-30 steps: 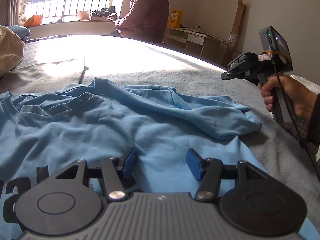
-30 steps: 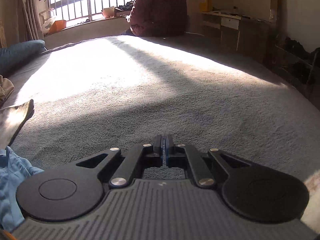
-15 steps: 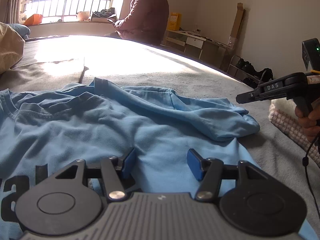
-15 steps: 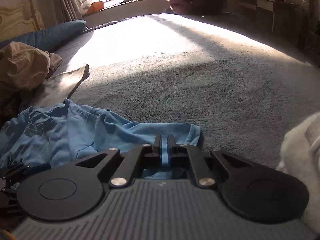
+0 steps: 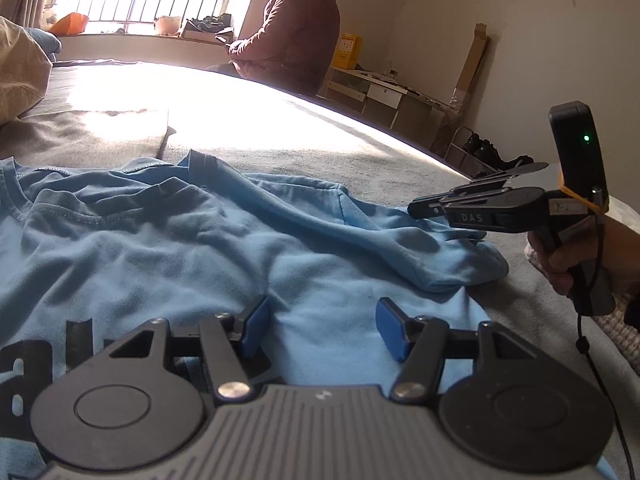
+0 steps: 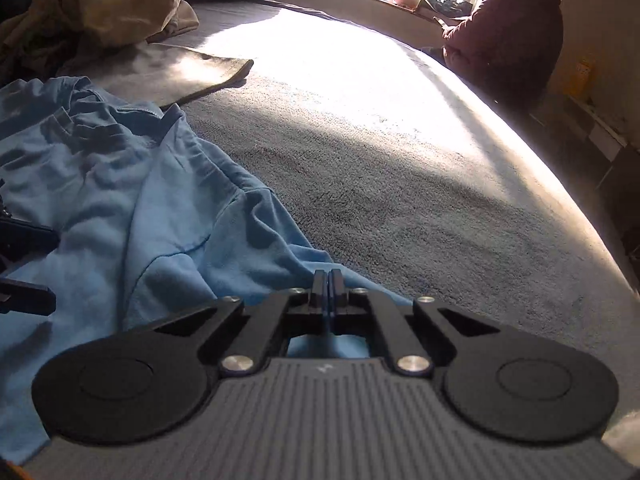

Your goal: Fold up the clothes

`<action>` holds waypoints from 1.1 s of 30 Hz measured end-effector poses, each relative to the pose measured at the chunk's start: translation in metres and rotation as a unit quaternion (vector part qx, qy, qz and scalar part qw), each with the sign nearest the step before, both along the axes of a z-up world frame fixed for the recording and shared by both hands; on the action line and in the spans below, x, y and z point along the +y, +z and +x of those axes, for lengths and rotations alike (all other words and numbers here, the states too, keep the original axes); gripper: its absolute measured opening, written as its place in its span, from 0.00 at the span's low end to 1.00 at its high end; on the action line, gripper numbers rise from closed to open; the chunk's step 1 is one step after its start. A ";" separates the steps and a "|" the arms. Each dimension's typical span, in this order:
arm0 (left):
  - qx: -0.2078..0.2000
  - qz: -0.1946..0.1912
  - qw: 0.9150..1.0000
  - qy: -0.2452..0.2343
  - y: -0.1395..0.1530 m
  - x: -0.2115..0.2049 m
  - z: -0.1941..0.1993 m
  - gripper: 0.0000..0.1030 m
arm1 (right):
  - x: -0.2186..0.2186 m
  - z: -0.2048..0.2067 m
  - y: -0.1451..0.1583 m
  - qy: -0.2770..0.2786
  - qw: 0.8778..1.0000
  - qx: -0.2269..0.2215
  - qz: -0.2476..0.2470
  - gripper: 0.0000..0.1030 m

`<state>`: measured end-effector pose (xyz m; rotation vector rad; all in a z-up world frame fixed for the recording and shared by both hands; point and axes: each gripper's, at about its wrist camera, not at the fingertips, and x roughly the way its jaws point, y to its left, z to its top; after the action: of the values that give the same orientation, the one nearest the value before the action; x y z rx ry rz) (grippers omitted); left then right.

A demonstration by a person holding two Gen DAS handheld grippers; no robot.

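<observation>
A light blue T-shirt [image 5: 160, 248] with dark print lies spread and wrinkled on the grey bed [image 5: 280, 148]. My left gripper [image 5: 324, 328] hovers open over the shirt's body, and its blue pads [image 5: 394, 334] stand apart without pinching cloth. The right sleeve [image 5: 448, 260] is bunched near the shirt's right edge. Held by a hand, my right gripper [image 5: 414, 208] is shut just above that sleeve. In the right wrist view the right gripper [image 6: 330, 280] has its fingers pressed together over the sleeve [image 6: 272, 240], with nothing visibly caught between them.
A person in a maroon hoodie [image 5: 288, 32] sits at the bed's far edge by the window. A beige heap of clothes [image 6: 92, 12] and a flat grey cloth [image 6: 180, 72] lie beyond the shirt. Low shelves [image 5: 380, 92] line the right wall. A white knitted item [image 5: 616, 328] lies beside the hand.
My right gripper swung left from bare bed to above the shirt's right sleeve and rolled, staying shut. My left gripper stayed over the shirt, open.
</observation>
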<state>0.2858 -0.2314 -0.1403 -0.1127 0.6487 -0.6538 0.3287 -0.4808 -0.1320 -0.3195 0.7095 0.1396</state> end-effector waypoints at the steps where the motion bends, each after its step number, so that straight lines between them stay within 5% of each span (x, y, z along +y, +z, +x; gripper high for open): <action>1: 0.000 -0.001 1.000 0.000 0.000 0.000 0.000 0.58 | -0.003 0.003 0.002 -0.010 1.000 -0.006 0.000 0.00; 5: 0.001 -0.004 1.000 0.000 -0.001 0.001 0.000 0.58 | -0.023 0.025 0.005 -0.053 0.998 -0.015 0.019 0.00; 8: 0.003 -0.008 1.000 0.000 -0.001 0.002 0.001 0.58 | -0.032 0.030 0.014 -0.026 0.991 0.000 0.128 0.02; 10: 0.004 -0.010 1.000 0.000 -0.002 0.002 0.002 0.58 | -0.026 0.026 0.018 0.007 0.987 -0.001 0.158 0.04; 12: 0.004 -0.011 1.000 0.000 -0.002 0.002 0.002 0.58 | -0.018 0.025 0.016 0.035 0.988 0.017 0.150 0.26; 15: 0.005 -0.013 1.000 0.000 -0.002 0.002 0.002 0.58 | -0.004 0.026 0.007 0.058 0.992 0.047 0.107 0.40; 19: 0.006 -0.017 1.000 0.000 -0.002 0.003 0.003 0.58 | 0.009 0.026 -0.006 0.075 0.993 0.073 0.055 0.37; 20: 0.006 -0.018 1.000 0.000 -0.002 0.003 0.003 0.58 | 0.012 0.026 -0.006 0.075 0.994 0.069 0.047 0.25; 21: 0.007 -0.019 1.000 0.000 -0.003 0.003 0.003 0.58 | 0.014 0.025 -0.005 0.075 0.994 0.065 0.038 0.02; 33: 0.009 -0.026 1.000 0.001 -0.003 0.005 0.003 0.58 | -0.001 0.045 0.019 -0.001 1.000 -0.030 0.004 0.00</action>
<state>0.2888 -0.2268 -0.1438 -0.1666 0.6496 -0.6690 0.3740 -0.4818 -0.1135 -0.3150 0.6501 0.1305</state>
